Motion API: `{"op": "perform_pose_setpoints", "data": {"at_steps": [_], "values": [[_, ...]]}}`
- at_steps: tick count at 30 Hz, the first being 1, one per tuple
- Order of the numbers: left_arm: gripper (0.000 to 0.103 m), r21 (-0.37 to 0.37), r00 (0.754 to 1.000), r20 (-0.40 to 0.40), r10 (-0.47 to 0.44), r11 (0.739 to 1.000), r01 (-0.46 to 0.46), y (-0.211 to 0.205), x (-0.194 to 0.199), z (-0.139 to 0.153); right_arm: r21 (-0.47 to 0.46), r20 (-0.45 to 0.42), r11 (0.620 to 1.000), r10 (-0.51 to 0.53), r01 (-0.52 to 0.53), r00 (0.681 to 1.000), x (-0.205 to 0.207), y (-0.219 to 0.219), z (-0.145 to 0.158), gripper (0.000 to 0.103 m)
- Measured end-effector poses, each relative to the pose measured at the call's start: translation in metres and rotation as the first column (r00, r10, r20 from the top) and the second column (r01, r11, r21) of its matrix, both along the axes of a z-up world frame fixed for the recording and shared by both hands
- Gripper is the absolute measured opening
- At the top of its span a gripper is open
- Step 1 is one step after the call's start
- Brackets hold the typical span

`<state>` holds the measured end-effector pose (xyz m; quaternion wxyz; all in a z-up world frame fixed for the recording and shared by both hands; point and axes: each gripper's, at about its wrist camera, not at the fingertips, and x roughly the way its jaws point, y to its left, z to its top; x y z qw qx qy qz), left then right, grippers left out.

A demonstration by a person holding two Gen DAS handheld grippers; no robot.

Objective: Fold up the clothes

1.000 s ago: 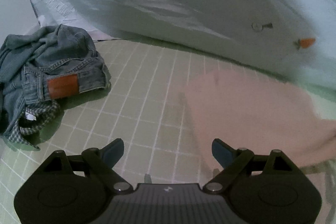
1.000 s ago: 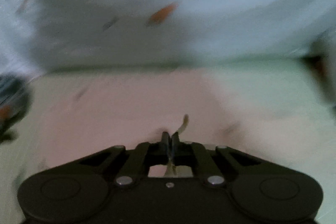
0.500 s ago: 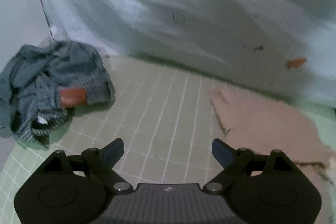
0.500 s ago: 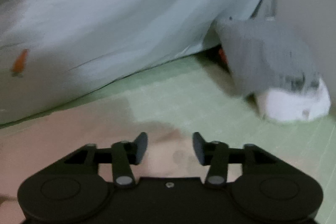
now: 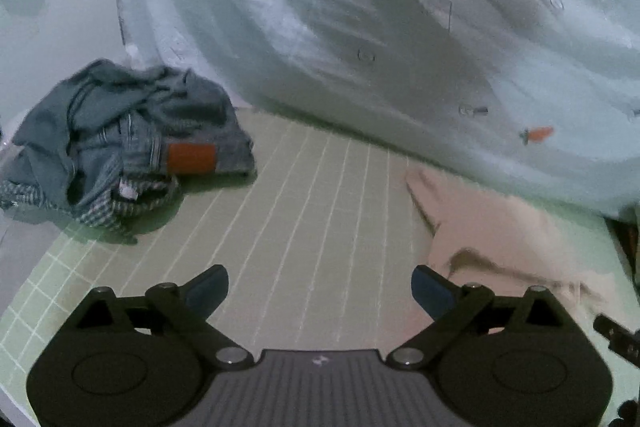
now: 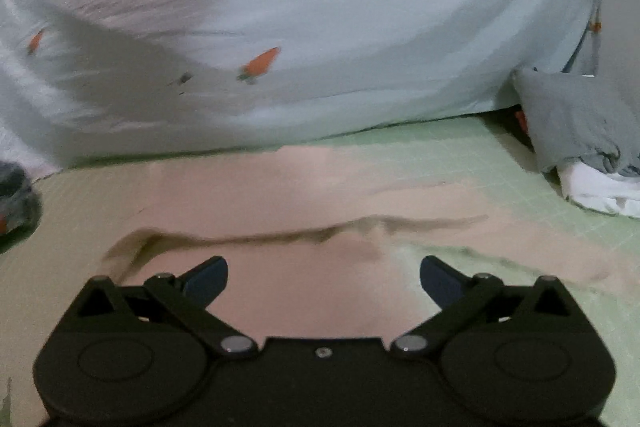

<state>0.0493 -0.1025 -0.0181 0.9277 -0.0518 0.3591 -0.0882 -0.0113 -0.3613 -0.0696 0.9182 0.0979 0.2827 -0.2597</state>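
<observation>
Pink garment flat; two hand-held grippers, left, right, spreading, empty.

Left gripper low in frame, tilted downward, jaws opening wide, nothing between. Right gripper low in frame, likewise tilted, jaws opening wide, gripping nothing.

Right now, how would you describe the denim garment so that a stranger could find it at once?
Start at the green grid mat in front of the pale carrot-print sheet. At the mat's far left corner lies a crumpled blue heap, the denim garment. Unlike the flat pink cloth, it is bunched and bears an orange-brown patch.
</observation>
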Motion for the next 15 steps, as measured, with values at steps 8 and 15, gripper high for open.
{"op": "perform_pose_setpoints", "data": {"at_steps": [8, 15], "values": [[0.098, 0.023, 0.985, -0.014, -0.173, 0.985, 0.174, 0.044, 0.008, -0.015, -0.022, -0.089, 0.999, -0.044, 0.042, 0.995, 0.018, 0.119, -0.016, 0.103], [0.098, 0.046, 0.959, -0.089, -0.269, 0.961, 0.273, 0.077, -0.011, -0.033, 0.009, -0.154, 0.998, 0.064, -0.063, 0.986, 0.035, 0.192, -0.04, 0.092]]}}
